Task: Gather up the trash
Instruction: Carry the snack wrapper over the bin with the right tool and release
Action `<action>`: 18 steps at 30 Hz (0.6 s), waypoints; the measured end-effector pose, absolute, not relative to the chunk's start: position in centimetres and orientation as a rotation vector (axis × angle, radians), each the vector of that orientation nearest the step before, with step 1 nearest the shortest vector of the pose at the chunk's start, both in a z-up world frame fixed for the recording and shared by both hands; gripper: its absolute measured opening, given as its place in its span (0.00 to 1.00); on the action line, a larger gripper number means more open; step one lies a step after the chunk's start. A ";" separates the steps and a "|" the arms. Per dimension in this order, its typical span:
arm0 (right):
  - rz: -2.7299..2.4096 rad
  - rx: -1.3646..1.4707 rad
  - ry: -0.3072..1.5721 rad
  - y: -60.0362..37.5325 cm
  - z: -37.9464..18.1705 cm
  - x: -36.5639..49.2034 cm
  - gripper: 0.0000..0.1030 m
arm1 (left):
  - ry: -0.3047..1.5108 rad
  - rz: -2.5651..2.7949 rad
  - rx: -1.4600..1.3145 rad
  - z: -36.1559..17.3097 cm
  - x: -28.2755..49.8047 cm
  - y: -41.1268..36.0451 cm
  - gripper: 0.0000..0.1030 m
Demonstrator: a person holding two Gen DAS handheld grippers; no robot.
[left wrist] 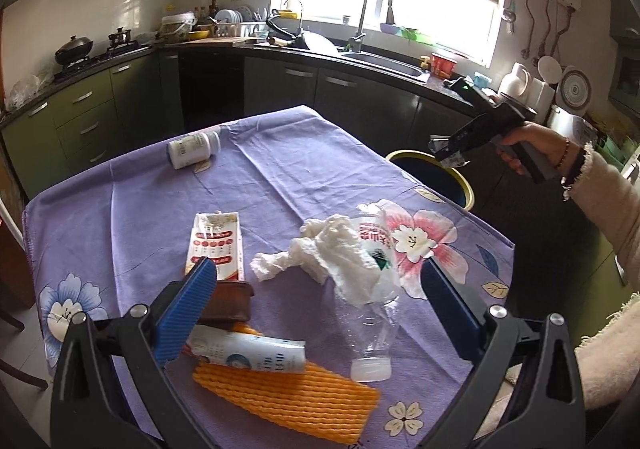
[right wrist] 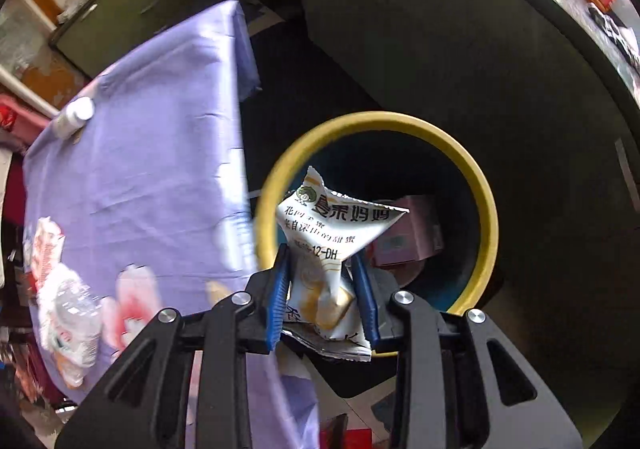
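My right gripper is shut on a white snack wrapper and holds it above the mouth of a yellow-rimmed bin; a pink box lies inside. The left wrist view shows that gripper over the bin beside the table. My left gripper is open above the purple cloth, over a crumpled tissue and a crushed clear bottle.
On the table lie a white pill bottle, a red-and-white carton, a white tube, orange foam netting and a brown object. Kitchen counters and a sink stand behind.
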State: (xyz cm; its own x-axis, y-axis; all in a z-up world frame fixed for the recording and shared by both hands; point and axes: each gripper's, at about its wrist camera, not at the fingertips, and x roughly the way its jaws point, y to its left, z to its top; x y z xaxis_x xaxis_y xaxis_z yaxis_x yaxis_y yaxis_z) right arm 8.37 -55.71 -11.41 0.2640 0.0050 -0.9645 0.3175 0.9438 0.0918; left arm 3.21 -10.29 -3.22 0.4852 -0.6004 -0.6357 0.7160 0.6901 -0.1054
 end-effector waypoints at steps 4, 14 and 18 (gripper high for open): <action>-0.251 0.281 1.318 -57.4 -13.9 9.5 0.31 | 0.709 -0.824 0.195 -2.7 2.8 -11.3 0.94; -0.341 0.150 1.305 -58.7 -14.9 9.8 0.65 | 0.750 -0.805 0.241 -3.1 3.4 -12.2 0.94; -0.299 0.168 1.240 -57.9 -13.0 7.9 0.65 | 0.778 -0.806 0.253 -3.6 4.2 -12.2 0.95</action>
State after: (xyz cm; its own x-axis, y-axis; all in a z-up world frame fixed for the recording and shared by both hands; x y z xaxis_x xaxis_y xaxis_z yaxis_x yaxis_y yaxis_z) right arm 7.91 -57.93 -13.01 0.2929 -0.1325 -0.9469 0.3133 0.9490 -0.0359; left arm 4.16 -12.17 -3.63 0.4383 -0.5521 -0.7093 0.7283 0.6806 -0.0798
